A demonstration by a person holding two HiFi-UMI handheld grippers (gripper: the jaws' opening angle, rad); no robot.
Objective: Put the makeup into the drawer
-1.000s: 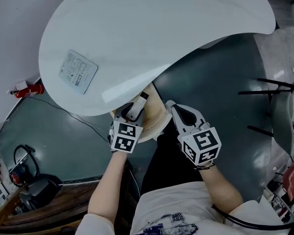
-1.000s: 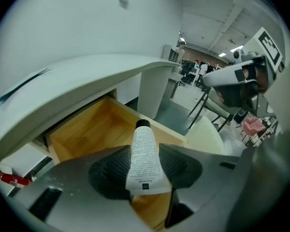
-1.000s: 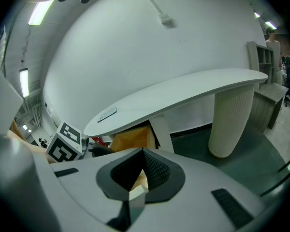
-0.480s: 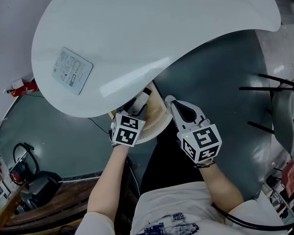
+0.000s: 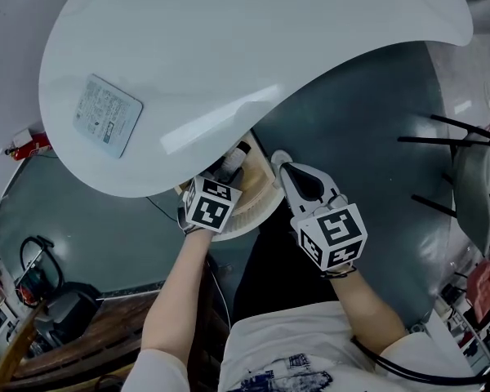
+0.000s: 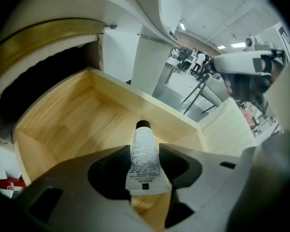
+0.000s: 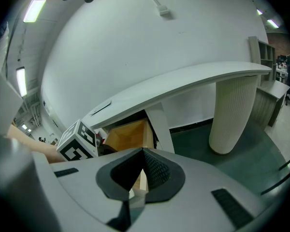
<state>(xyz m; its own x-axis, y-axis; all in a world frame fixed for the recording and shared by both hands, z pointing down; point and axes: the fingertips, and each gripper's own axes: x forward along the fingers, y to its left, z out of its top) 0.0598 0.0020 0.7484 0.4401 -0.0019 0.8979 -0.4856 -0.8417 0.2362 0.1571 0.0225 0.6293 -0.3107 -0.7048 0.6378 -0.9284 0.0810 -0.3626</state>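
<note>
left gripper point(image 6: 145, 148) pinches tube point(image 6: 145, 167) cap-first over mid drawer point(image 6: 72, 120), likely for release inside | right gripper point(image 7: 140, 174) pressed together, empty, apparently idle near drawer's front corner

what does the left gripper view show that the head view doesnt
Only the left gripper view: the left gripper with its jaws closed on the tube, the print on the tube, and the drawer with its bare wooden floor. Only the head view: the top of the white table with a flat packet on it, and the person's forearms. Both: the tube held over the open drawer.
</note>
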